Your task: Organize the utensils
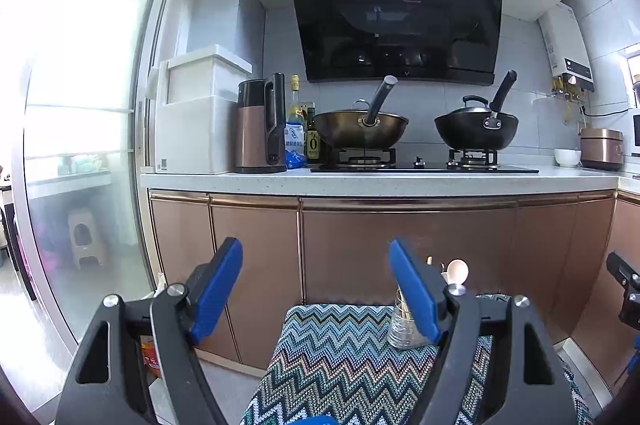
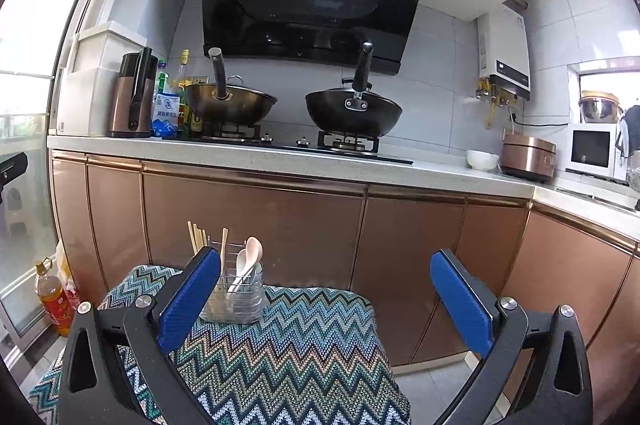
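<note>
Left gripper (image 1: 316, 289), blue-padded black two-finger tool: jaws spread wide, nothing between them. Right gripper (image 2: 326, 299), same build: jaws likewise wide apart and empty.

Clear wire-framed utensil holder (image 2: 236, 295) stands upright on the far left part of a zigzag-patterned woven cloth (image 2: 304, 357) covering a low surface. It contains pale plastic spoons (image 2: 250, 261) and wooden chopsticks (image 2: 196, 239), all standing and leaning. In the right wrist view the right gripper's left finger partly overlaps the holder; in the left wrist view the left gripper's right finger hides most of it.

Surroundings: copper-coloured cabinet doors (image 2: 256, 225) directly behind the cloth. Above, a white countertop (image 2: 360, 171) carries a bronze wok (image 2: 230, 105) and a black lidded wok (image 2: 354, 113) on a gas hob. An orange-filled plastic bottle (image 2: 54, 299) stands on the floor left of the cloth.
</note>
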A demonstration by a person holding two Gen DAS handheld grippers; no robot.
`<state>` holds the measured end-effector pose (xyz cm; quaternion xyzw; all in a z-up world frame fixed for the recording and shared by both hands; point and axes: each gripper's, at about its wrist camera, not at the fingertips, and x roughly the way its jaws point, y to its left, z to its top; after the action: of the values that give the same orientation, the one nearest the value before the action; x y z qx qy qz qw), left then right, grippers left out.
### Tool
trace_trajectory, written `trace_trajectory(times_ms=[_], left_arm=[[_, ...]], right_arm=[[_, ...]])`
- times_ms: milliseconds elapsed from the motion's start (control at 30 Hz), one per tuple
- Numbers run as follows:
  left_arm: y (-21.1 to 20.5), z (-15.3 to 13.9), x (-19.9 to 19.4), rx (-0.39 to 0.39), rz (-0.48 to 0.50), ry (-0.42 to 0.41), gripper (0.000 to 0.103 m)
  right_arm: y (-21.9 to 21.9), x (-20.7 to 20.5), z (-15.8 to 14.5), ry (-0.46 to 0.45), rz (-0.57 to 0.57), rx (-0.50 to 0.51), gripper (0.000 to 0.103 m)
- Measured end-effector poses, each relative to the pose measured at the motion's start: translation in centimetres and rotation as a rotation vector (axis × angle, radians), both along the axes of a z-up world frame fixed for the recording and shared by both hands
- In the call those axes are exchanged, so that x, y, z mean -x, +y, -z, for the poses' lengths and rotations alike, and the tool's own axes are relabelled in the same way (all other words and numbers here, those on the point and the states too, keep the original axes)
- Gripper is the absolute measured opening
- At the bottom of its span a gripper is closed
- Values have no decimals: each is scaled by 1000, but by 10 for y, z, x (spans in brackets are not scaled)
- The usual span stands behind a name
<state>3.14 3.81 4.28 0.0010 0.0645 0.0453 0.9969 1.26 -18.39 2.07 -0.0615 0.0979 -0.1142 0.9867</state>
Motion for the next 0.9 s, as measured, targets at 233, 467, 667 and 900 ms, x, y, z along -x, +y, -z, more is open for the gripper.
trace_trajectory(times_ms=[233, 467, 667, 900], left_arm=[[0, 0, 0, 0, 2, 0, 75], [1, 1, 0, 4, 4, -5, 75], [1, 1, 1, 2, 5, -11, 75], [0, 2, 4, 5, 11, -18, 75]], right_arm=[[0, 1, 0, 0, 3, 0, 103], [-1, 4, -1, -11, 6, -3, 103], [0, 5, -2, -14, 4, 0, 103], [-1, 5, -2, -16, 3, 1, 103]])
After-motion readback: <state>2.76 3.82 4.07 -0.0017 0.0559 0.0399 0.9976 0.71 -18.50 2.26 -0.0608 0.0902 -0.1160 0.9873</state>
